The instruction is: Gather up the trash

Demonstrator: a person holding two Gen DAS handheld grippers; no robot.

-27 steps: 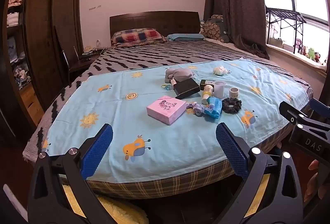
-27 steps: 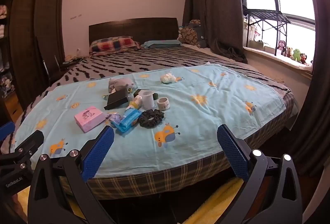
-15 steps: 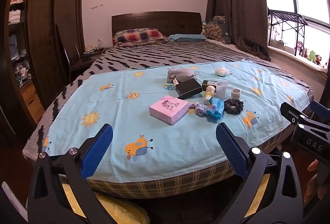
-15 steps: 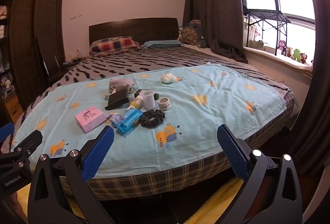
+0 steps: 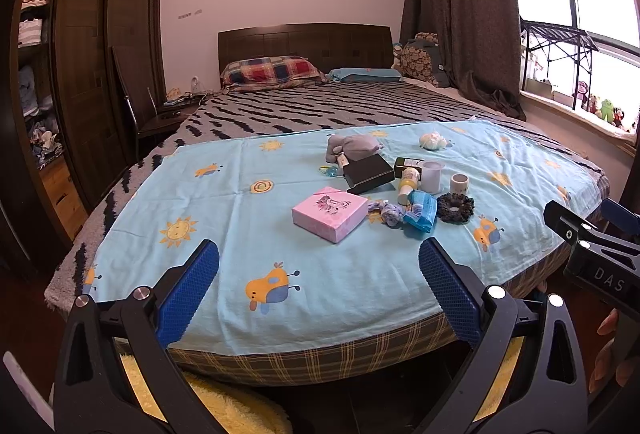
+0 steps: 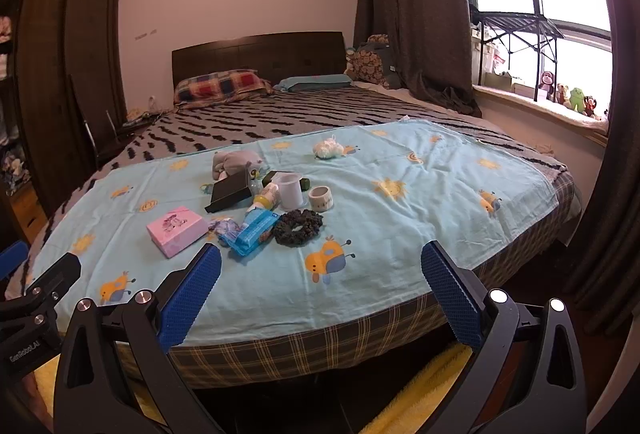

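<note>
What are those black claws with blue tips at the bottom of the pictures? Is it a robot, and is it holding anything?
Not a robot. A person holds two grabbing tools, one per hand, and each tool has a camera looking out between its two fingers. One picture comes from the left gripper, the other from the right gripper. The blue parts are soft pads for pinching. Both are wide open and hold nothing. In front is a bed with a blue sheet. On it lie a pink box, a black box, a blue packet, a dark hair scrunchie, a clear cup and a grey soft toy.
</note>
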